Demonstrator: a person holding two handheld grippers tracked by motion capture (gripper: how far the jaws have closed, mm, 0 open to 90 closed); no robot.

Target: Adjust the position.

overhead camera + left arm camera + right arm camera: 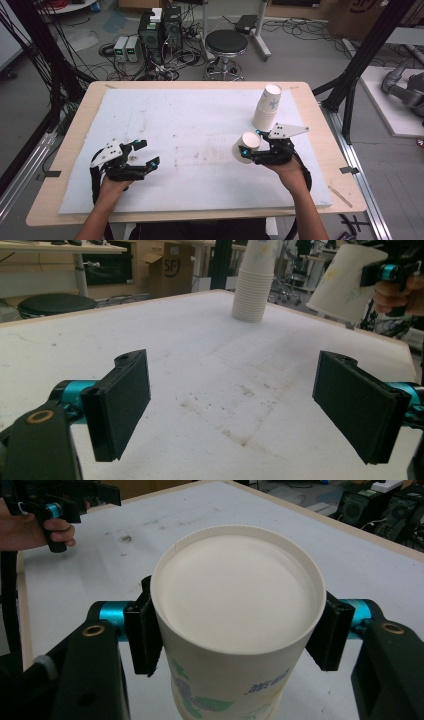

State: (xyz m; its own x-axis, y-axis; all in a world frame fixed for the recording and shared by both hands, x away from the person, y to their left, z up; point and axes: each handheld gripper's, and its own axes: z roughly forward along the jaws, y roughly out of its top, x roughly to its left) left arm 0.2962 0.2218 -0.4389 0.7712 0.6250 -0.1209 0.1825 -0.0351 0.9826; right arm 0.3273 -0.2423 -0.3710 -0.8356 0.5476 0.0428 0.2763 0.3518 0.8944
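Observation:
A white paper cup (246, 146) with a green and blue print hangs tilted just above the white sheet at the right. My right gripper (250, 143) is shut on it, one pad on each side of its wall. In the right gripper view the cup (235, 595) turns a round white end toward the camera, clamped in that gripper (235, 630). A tall stack of the same cups (267, 107) stands upright behind it, also seen in the left gripper view as the stack (252, 285). At the front left my left gripper (148, 153) rests low and open, with nothing between its pads (125, 400).
The white sheet (190, 125) covers most of the wooden table (80, 125), whose rim shows all round. Beyond the far edge a black stool (226, 45) and electronics boxes (160, 30) with cables sit on the floor. Black frame posts (360, 60) rise at the right.

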